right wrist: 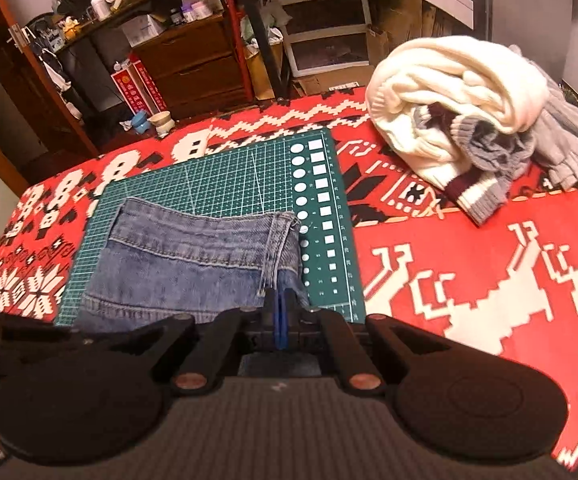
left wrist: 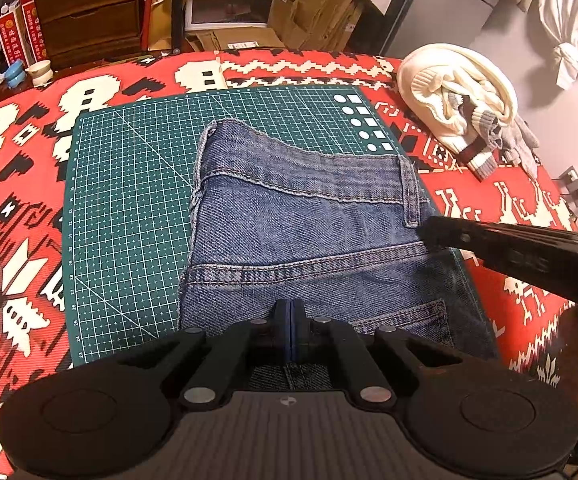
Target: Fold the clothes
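Blue folded jeans [left wrist: 289, 236] lie flat on a green cutting mat [left wrist: 129, 184], waistband toward the far side. My left gripper [left wrist: 290, 312] is shut, pads together, its tips over the near part of the jeans beside a pocket seam. No cloth shows between the pads. My right gripper [right wrist: 279, 300] is also shut, its tips at the right edge of the jeans [right wrist: 193, 264] just below a belt loop [right wrist: 279, 240]. In the left wrist view it reaches in from the right as a dark bar [left wrist: 489, 244].
The mat lies on a red, white and black patterned cloth [right wrist: 469, 264]. A heap of cream and grey knitwear [right wrist: 461, 112] sits at the far right. Beyond the far edge are drawers, boxes and small bowls [right wrist: 161, 122].
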`<action>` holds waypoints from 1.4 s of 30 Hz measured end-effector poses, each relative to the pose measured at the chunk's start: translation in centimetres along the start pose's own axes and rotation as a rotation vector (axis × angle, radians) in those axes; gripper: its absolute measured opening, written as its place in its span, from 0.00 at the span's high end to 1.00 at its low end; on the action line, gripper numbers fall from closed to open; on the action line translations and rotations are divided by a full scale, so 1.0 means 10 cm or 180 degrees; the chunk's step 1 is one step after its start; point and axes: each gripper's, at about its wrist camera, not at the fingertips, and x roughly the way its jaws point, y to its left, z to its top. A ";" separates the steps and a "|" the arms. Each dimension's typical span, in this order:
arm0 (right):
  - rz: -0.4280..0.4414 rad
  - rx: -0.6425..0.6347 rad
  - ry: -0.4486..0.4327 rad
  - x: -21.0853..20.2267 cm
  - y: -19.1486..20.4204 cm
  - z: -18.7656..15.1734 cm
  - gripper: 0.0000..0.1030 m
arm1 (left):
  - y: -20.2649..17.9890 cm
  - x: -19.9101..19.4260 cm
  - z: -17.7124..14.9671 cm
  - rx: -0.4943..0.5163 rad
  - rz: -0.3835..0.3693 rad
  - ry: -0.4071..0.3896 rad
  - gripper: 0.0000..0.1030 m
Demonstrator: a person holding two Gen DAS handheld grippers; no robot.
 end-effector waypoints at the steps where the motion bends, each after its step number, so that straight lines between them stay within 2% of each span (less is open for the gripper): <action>1: -0.0012 0.0033 0.0026 0.06 -0.02 0.00 1.00 | 0.00 0.00 0.00 0.0005 -0.0001 -0.0001 0.96; 4: 0.0003 0.0137 -0.0005 0.10 -0.06 0.01 1.00 | 0.00 0.00 0.00 0.0020 -0.0006 -0.0005 0.96; 11: -0.0154 0.0011 -0.0047 0.06 0.06 0.04 1.00 | 0.01 0.00 0.00 0.0040 -0.0017 0.0004 0.96; 13: -0.0087 0.0010 -0.0077 -0.02 0.09 0.03 1.00 | 0.01 0.00 0.00 0.0040 -0.0015 0.0003 0.96; 14: -0.0015 0.0015 -0.0069 -0.05 0.12 0.01 0.95 | 0.01 0.00 0.00 0.0040 -0.0014 0.0003 0.96; 16: 0.0138 0.0012 -0.0041 -0.09 0.18 -0.03 0.93 | 0.01 0.00 0.00 0.0040 -0.0012 0.0003 0.96; 20: 0.0071 -0.0118 0.0074 0.04 0.27 -0.14 0.93 | 0.00 0.00 0.00 0.0041 -0.0008 0.0003 0.96; 21: 0.0066 -0.0136 0.0057 0.06 0.27 -0.17 0.97 | 0.00 0.00 0.00 0.0041 -0.0007 0.0003 0.96; 25: 0.0071 -0.0253 -0.0066 0.08 0.28 -0.28 0.97 | 0.01 0.01 0.01 0.0035 -0.0017 0.0010 0.96; 31: 0.0118 -0.0197 -0.0067 0.08 0.24 -0.29 0.97 | 0.03 0.00 0.03 0.0004 -0.0035 0.0047 0.96; 33: 0.0121 -0.0183 -0.0074 0.07 0.23 -0.29 0.97 | 0.01 -0.03 0.07 -0.0029 -0.0021 0.0079 0.97; 38: 0.0111 -0.0210 -0.0065 0.06 0.24 -0.29 0.97 | -0.05 -0.22 0.21 0.0034 -0.0035 -0.0172 0.96; 42: 0.0118 -0.0204 -0.0048 0.05 0.23 -0.28 0.97 | 0.04 -0.02 0.36 -0.0013 0.0037 -0.0042 0.96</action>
